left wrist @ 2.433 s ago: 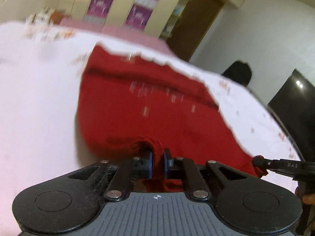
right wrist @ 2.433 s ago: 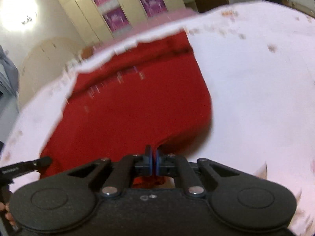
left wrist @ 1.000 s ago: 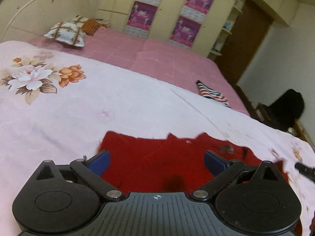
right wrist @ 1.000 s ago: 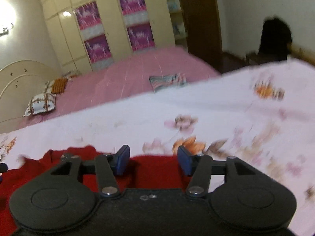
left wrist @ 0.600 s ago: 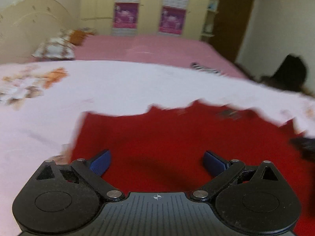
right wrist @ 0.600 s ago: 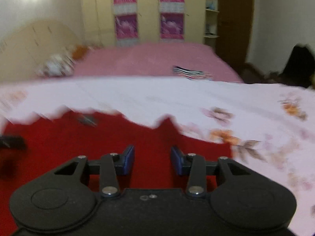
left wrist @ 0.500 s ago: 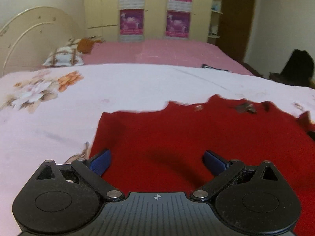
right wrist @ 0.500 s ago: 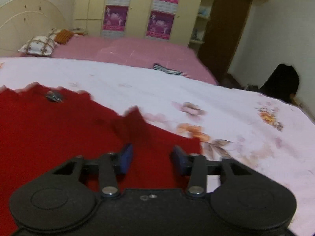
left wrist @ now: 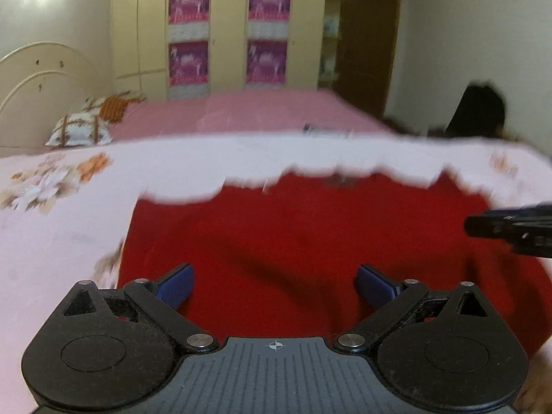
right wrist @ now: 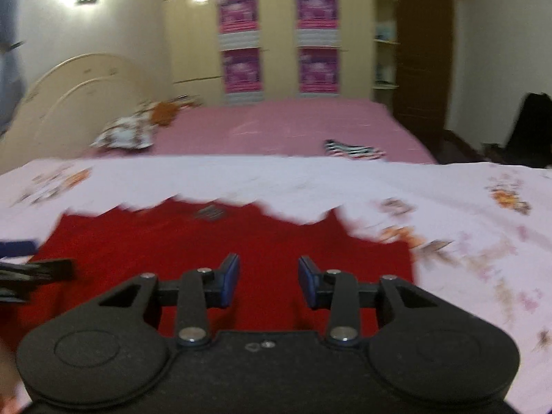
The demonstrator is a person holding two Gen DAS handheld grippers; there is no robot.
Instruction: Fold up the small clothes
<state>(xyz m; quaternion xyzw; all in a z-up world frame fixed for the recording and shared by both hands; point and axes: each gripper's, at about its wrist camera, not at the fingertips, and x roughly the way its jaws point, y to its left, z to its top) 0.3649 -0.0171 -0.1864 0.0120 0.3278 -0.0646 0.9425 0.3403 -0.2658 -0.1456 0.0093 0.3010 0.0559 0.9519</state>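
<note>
while both claws hang over the red garment [left wrist: 303, 241], neither holds it: cloth lies flat on the flowered sheet [left wrist: 69, 207] of the bed, just ahead of and under the blue pads.

left claw [left wrist: 274, 284]: jaws spread wide, nothing between them but the red cloth below, not pinched. it sits over the garment's near-left part; the garment's left edge runs just off the left pad.

right claw [right wrist: 268, 277]: jaws part-way apart and just now drawing closer, no cloth between the pads that i can see. it sits over the garment's near-right part; the right edge lies just beyond its right pad.

key relation: garment's long axis looks to run side to side across both views, so each claw has its own end. left hand nearer the left edge, right hand nearer the right edge. far edge, with a small dark tag [right wrist: 209, 212], lies well ahead of both.

judgement: next pinch wants a near corner or side edge on each side. frames blurred; exact height above the cloth not readable.

beyond the sheet: pink bedspread [right wrist: 276, 127], striped item [right wrist: 353, 150] on it, well apart from the garment.
</note>
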